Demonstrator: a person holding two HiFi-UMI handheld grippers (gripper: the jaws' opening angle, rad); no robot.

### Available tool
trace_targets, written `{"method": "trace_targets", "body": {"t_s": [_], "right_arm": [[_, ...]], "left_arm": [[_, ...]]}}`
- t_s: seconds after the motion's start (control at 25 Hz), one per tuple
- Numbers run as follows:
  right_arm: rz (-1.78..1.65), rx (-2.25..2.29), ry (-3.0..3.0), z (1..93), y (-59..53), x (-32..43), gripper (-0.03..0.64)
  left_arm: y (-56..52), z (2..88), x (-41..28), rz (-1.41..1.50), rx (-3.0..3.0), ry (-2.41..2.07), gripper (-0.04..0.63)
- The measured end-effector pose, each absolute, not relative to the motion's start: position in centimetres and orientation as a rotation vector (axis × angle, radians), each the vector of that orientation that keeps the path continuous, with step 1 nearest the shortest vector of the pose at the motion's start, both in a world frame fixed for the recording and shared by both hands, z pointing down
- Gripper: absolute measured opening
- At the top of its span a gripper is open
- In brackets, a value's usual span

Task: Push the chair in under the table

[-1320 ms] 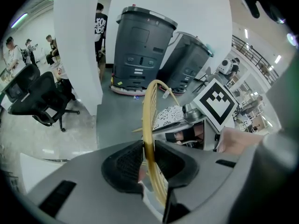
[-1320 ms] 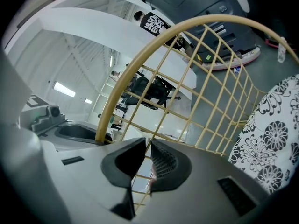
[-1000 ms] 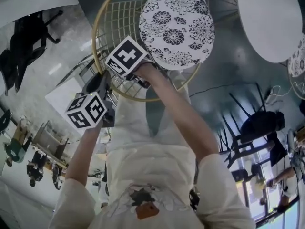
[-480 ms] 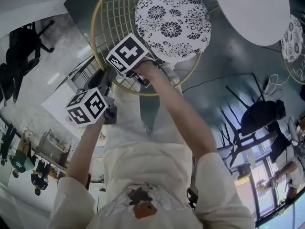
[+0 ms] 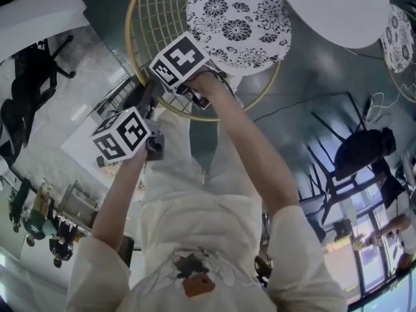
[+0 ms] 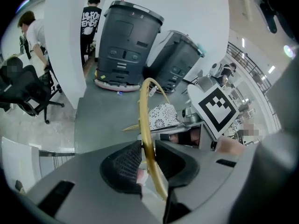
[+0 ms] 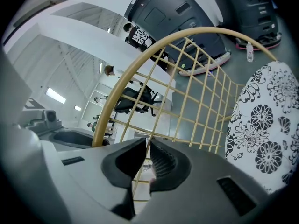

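Observation:
The chair has a gold wire back [image 5: 156, 25] and a black-and-white flowered seat [image 5: 238, 19]; it stands beside the round white table [image 5: 338, 8], whose edge reaches the seat's far corner. My left gripper [image 6: 148, 146] is shut on the chair's gold rim [image 6: 145, 111], which runs up between its pads. My right gripper [image 7: 147, 143] is shut on a thin wire of the back's grid [image 7: 196, 87]. In the head view both marker cubes [image 5: 123, 135] [image 5: 179, 60] sit at the near side of the chair's back.
A second flowered chair [image 5: 398, 44] stands at the right edge, with black chairs [image 5: 364, 155] nearer. Two grey machines [image 6: 126, 41] and a white pillar [image 6: 65, 36] stand beyond the chair. A black office chair [image 6: 23, 87] and people are at the left.
The chair's seat and the white table have drawn closer together, and the gap between them has closed. Both grippers moved along with the chair's back, still shut on it.

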State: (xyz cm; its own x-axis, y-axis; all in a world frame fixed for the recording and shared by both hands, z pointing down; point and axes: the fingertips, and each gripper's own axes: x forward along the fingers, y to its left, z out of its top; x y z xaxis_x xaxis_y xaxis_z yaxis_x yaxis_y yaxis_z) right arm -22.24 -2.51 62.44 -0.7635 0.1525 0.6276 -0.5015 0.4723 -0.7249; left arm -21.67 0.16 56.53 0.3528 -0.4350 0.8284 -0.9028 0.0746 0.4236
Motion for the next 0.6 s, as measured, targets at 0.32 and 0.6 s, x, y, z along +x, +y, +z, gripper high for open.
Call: {"method": "trace_targets", "body": {"t_s": [0.32,0.6], "right_arm": [[1.423,0.381,-2.087,62.2,-2.6,-22.7,0.032],[1.618,0.484,-2.061,61.9,-3.0,-21.0,0.034]], "left_arm": [[0.2,56.3,-22.0,0.563,1.55,-1.273,0.087],[0.0,56.4,-22.1,0.579,1.544,-1.275,0.087]]}}
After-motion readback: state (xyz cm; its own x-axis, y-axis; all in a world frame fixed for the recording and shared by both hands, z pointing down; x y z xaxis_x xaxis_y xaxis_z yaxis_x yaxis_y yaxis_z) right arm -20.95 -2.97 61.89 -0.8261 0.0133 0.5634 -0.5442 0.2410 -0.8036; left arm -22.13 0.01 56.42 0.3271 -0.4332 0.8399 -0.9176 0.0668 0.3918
